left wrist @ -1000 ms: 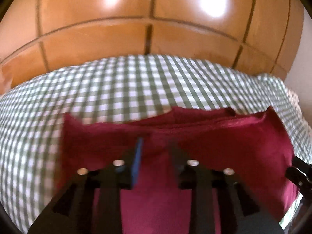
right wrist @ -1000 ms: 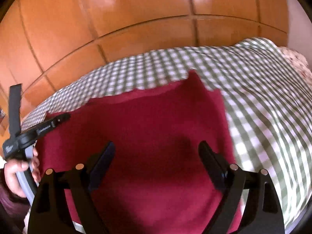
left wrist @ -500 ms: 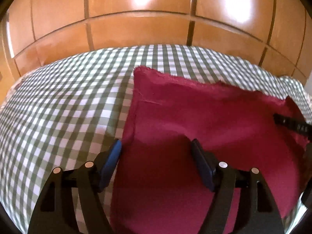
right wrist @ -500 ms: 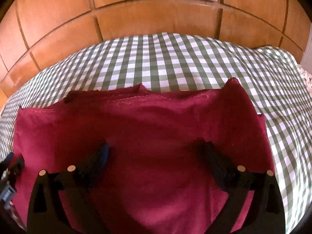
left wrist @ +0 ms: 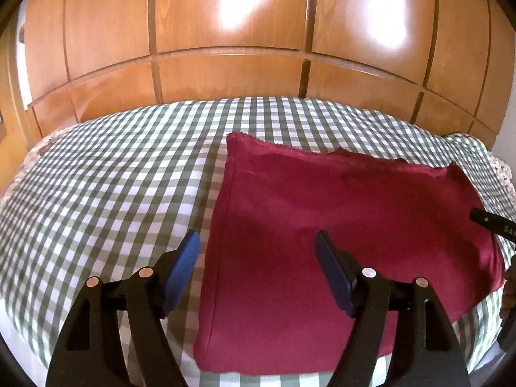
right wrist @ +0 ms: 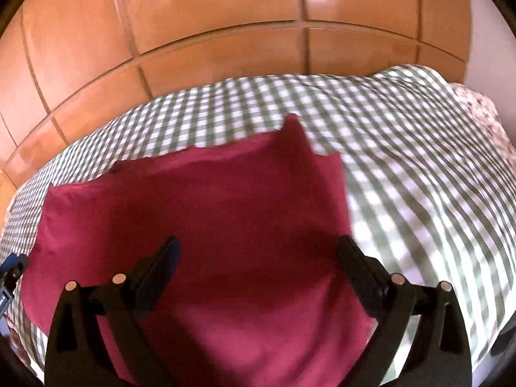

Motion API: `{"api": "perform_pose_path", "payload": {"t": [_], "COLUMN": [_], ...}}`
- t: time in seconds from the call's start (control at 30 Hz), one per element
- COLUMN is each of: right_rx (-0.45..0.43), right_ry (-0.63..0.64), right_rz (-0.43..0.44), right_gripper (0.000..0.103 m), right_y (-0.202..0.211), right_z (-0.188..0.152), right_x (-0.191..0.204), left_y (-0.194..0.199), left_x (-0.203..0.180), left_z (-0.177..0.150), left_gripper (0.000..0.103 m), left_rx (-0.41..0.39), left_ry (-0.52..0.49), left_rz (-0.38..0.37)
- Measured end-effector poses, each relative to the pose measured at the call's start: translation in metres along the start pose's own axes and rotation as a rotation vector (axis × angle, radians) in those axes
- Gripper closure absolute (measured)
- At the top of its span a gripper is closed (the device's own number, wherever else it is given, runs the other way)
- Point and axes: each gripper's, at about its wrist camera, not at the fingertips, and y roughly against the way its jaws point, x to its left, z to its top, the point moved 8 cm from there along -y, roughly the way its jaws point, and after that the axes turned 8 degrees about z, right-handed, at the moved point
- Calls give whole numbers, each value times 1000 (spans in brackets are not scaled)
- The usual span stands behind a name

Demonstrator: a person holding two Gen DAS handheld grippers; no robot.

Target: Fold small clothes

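1. On the green-checked bedspread (left wrist: 106, 174) lies a dark red cloth (left wrist: 338, 225), folded into a rough rectangle with a stitched hem down its left side.
2. Its far edge is uneven, and one corner seems to poke up in the blurred right view.
3. Left gripper (left wrist: 258, 251) is spread wide, holding nothing.
4. Right gripper (right wrist: 258, 254) likewise gapes wide above the cloth.
5. Wooden panels (left wrist: 225, 48) stand behind.

Bright daylight. Two white glare spots on shiny wood wall (left wrist: 232, 32). Left view sharp; right view blurry, checks on bed cover (right wrist: 419, 161) smeared. Soft shadow on red cloth (left wrist: 322, 242) near claws. Round fisheye bend, dark corners.
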Motion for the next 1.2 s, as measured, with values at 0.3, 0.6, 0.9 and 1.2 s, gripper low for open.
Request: {"api": "perform_pose_path", "payload": {"t": [0.3, 0.6, 0.9, 1.2], "right_rx": [25, 25, 57, 62], "right_ry": [-113, -159, -199, -183], "right_rz": [-14, 63, 106, 191], "right_gripper": [7, 22, 33, 20], "right_y": [11, 24, 18, 24], "right_z": [-25, -40, -48, -58], "right_x": [-39, -41, -44, -39], "left_y": [13, 17, 1, 36], "left_x": [0, 5, 30, 31], "left_z": [-21, -34, -59, -46], "left_gripper": [26, 26, 26, 26], "left_rx": [21, 41, 140, 28], "left_ry": [-19, -17, 21, 57], "left_rz": [1, -3, 40, -27]}}
